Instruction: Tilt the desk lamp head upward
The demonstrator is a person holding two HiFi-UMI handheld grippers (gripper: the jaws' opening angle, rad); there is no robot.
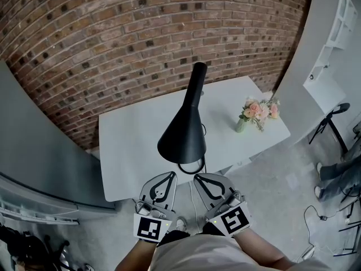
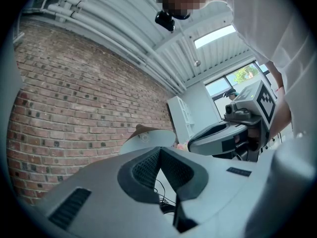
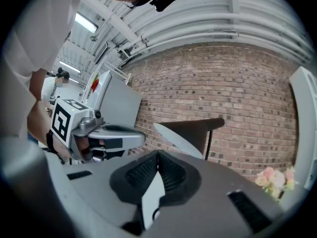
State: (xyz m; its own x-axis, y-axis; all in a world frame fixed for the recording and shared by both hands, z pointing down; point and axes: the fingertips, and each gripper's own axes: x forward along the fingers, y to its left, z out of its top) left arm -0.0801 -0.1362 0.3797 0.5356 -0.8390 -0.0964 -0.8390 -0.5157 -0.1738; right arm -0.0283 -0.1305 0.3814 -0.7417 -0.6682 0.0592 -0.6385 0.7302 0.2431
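A black desk lamp stands on the white table [image 1: 130, 145], near its front edge. Its cone-shaped head [image 1: 182, 135] faces down towards me and its stem [image 1: 197, 81] leans away to the back. The round base [image 1: 190, 167] shows under the head. My left gripper [image 1: 168, 175] and right gripper [image 1: 199, 178] hover side by side just in front of the base, both shut and empty, touching nothing. The left gripper view shows the lamp head [image 2: 148, 137] beyond my left gripper [image 2: 159, 149]. The lamp head [image 3: 190, 131] also shows in the right gripper view, past my right gripper [image 3: 158, 153].
A small vase of pink flowers [image 1: 258, 113] stands on the table's right side. A brick wall [image 1: 141, 33] backs the table. A grey cabinet [image 1: 34, 151] is at the left, a black stool [image 1: 331, 123] and white shelving [image 1: 333, 44] at the right.
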